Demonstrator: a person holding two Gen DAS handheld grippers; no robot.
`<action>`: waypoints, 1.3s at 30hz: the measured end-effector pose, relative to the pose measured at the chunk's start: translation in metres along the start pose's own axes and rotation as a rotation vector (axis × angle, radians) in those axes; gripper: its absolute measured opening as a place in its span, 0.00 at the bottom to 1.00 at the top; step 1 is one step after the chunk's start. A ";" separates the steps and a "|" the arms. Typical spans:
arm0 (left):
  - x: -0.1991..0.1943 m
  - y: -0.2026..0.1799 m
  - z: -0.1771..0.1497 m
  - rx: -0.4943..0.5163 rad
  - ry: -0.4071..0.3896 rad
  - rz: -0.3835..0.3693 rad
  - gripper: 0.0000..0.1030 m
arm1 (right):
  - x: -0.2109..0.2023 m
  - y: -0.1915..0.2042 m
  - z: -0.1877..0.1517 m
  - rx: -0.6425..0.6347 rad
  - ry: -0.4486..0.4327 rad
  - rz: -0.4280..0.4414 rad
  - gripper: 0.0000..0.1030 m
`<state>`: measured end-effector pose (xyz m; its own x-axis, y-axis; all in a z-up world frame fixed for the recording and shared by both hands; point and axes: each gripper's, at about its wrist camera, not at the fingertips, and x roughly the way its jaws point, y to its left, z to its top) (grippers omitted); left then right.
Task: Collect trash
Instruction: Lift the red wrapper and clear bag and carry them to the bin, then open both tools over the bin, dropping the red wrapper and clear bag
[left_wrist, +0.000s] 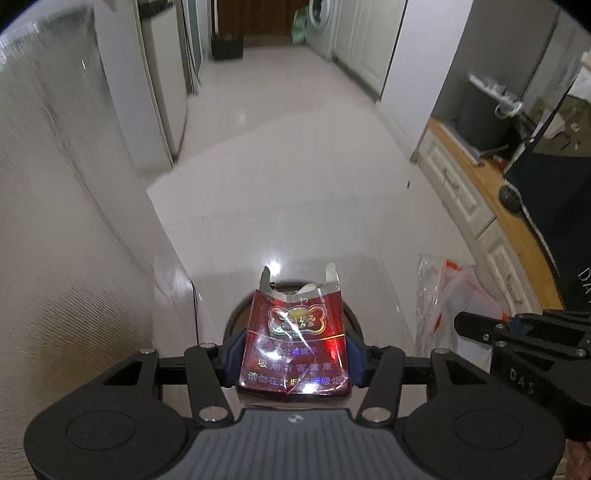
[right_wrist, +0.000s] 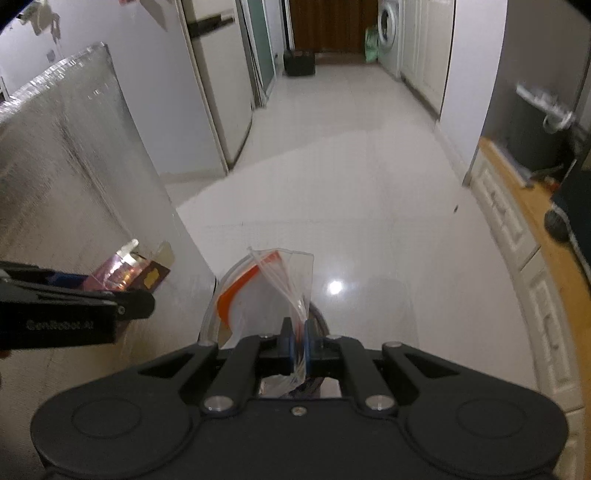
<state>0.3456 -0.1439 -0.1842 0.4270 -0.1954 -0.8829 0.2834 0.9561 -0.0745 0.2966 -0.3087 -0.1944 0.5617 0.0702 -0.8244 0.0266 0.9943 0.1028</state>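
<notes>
Left wrist view showed the left gripper (left_wrist: 293, 354) clamped on a light, crushable cigarette pack (left_wrist: 295, 343) by its sides, while the right gripper (right_wrist: 297, 345) pinched a limp plastic bag (right_wrist: 266, 295).

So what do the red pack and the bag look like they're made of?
Red pack: soft paper or card under glossy film, judging by glare streaks and creases; torn silver foil at its top. Bag: thin clear plastic, see-through and wrinkled, with an orange printed band.
</notes>
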 end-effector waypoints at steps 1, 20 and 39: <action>0.008 0.001 0.002 -0.004 0.016 -0.001 0.53 | 0.007 -0.001 0.001 0.002 0.014 0.001 0.05; 0.133 0.045 0.010 -0.119 0.200 -0.050 0.53 | 0.116 -0.003 0.006 0.022 0.217 0.033 0.05; 0.169 0.080 -0.004 -0.110 0.329 0.106 0.88 | 0.170 -0.004 -0.001 0.192 0.324 0.096 0.08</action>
<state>0.4369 -0.0995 -0.3410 0.1444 -0.0306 -0.9891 0.1504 0.9886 -0.0086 0.3916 -0.3009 -0.3357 0.2792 0.2145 -0.9360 0.1579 0.9512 0.2651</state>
